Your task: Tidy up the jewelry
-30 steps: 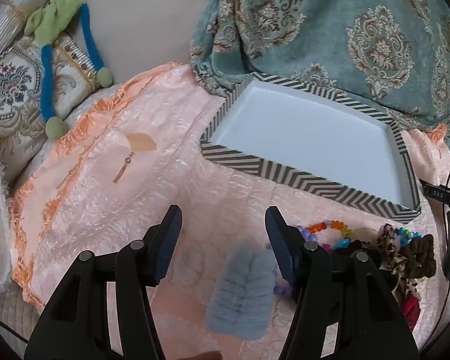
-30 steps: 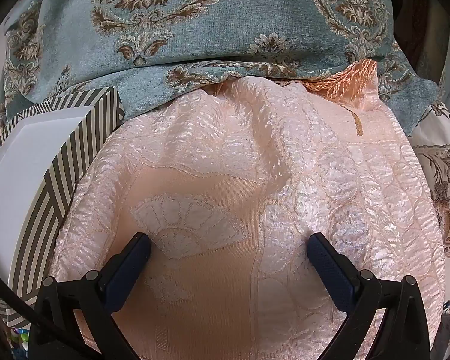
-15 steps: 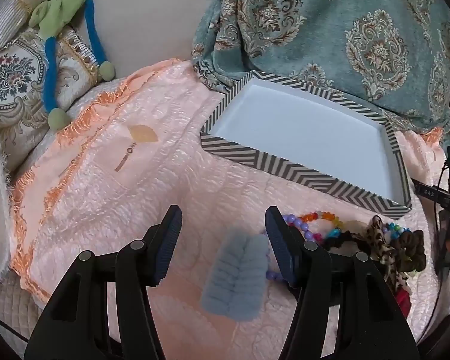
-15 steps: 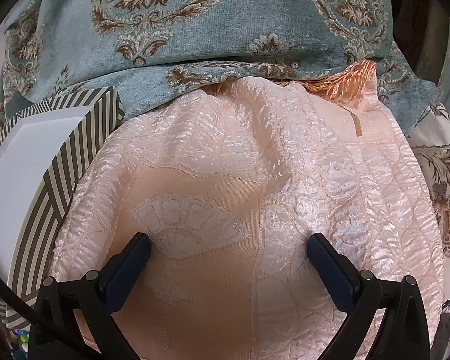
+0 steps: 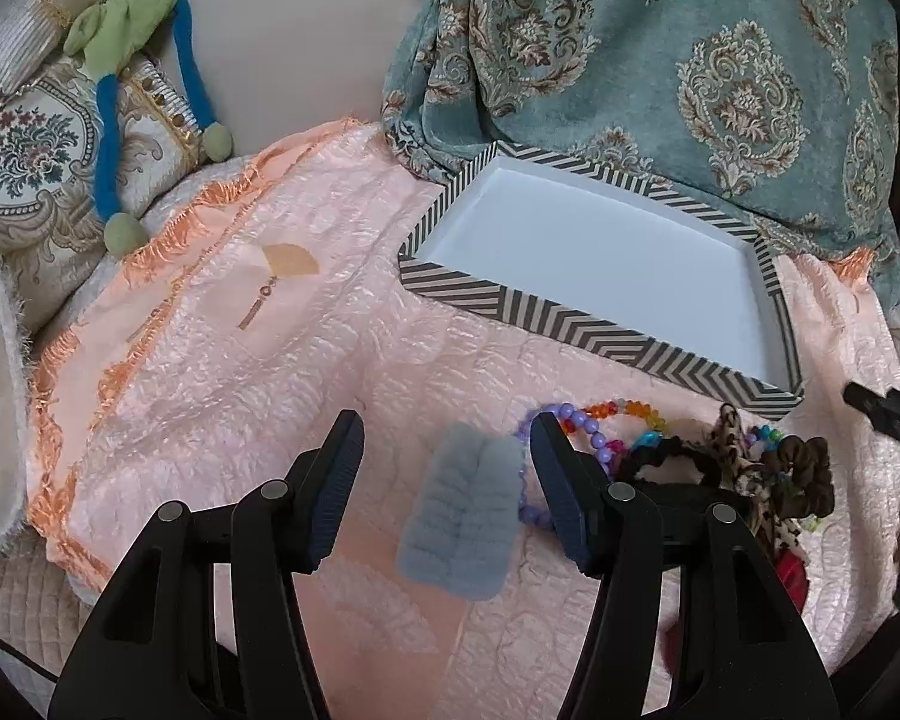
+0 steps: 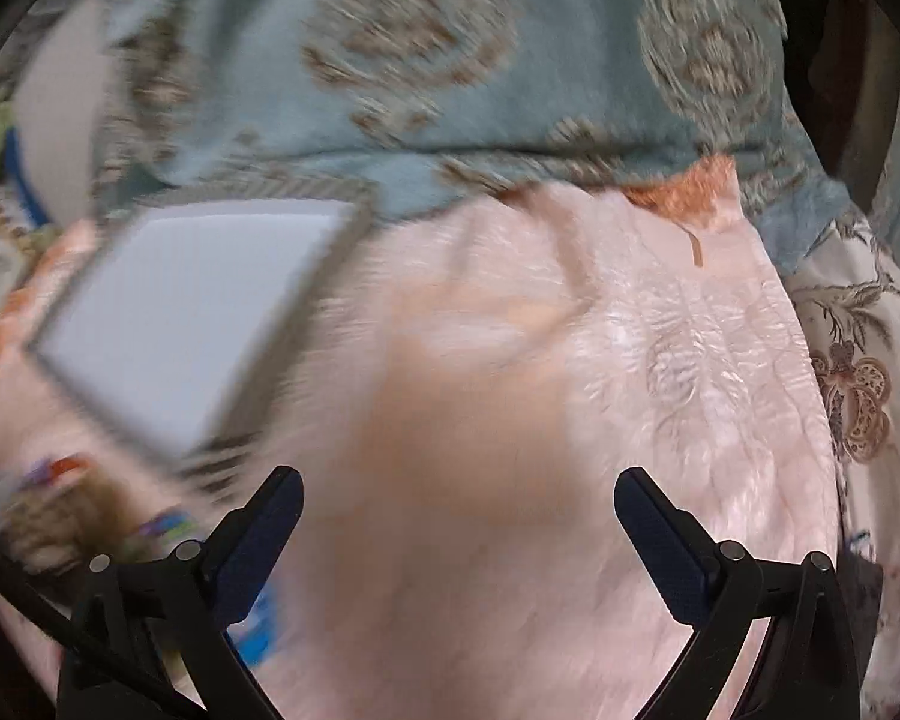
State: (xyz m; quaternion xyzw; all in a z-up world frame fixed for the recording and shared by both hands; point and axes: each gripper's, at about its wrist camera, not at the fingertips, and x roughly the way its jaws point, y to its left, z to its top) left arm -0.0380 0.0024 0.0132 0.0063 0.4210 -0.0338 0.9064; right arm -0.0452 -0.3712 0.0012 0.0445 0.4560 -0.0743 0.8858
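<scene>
Both tools are seen spread, nothing gripped: left tool (image 5: 444, 468) is poised over fluffy grey-blue hair clip (image 5: 459, 525); right tool (image 6: 459, 531) has been swung away, blurred. Chevron-striped white tray (image 5: 594, 324) beyond remains unfilled.

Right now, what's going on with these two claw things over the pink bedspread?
Someone holds a claw in each hand to sort jewelry. The left claw hangs open above a fuzzy grey-blue hair piece without gripping it. Beside it lie bead bracelets and scrunchies. The striped tray behind them has nothing in it yet. The right claw is open and empty over the pink bedspread; its view is blurred.
</scene>
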